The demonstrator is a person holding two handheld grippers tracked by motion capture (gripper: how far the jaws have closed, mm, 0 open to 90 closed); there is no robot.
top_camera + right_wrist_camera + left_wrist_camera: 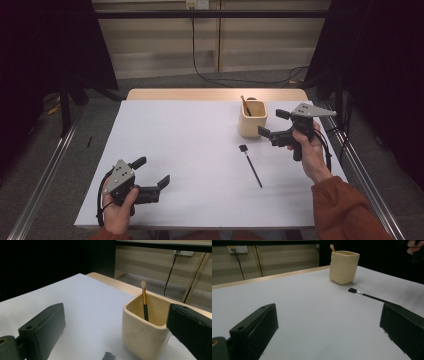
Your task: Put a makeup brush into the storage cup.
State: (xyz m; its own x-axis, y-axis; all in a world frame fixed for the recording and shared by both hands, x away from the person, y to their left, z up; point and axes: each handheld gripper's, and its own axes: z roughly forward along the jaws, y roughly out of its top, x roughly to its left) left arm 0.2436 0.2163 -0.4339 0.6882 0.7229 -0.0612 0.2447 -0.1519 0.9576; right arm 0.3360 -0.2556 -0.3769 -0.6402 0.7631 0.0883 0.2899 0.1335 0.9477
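One gold-handled brush (144, 301) stands in the cream square ceramic cup (252, 119); the black brush (251, 165) lies near it, unlifted, the right gripper (272, 124) and left gripper (151, 172) both gaping, empty.

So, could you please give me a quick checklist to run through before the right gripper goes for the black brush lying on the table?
1. Right gripper open, holding nothing: ok.
2. Black brush lying flat on the table, free of other things: ok.
3. Cream cup upright, apart from the brush: ok.
4. Room in the cup beside the orange-handled brush standing in it: ok.
5. Left gripper open, well away from the brush: ok.
6. Cup heavy enough not to tip if bumped: cannot tell.
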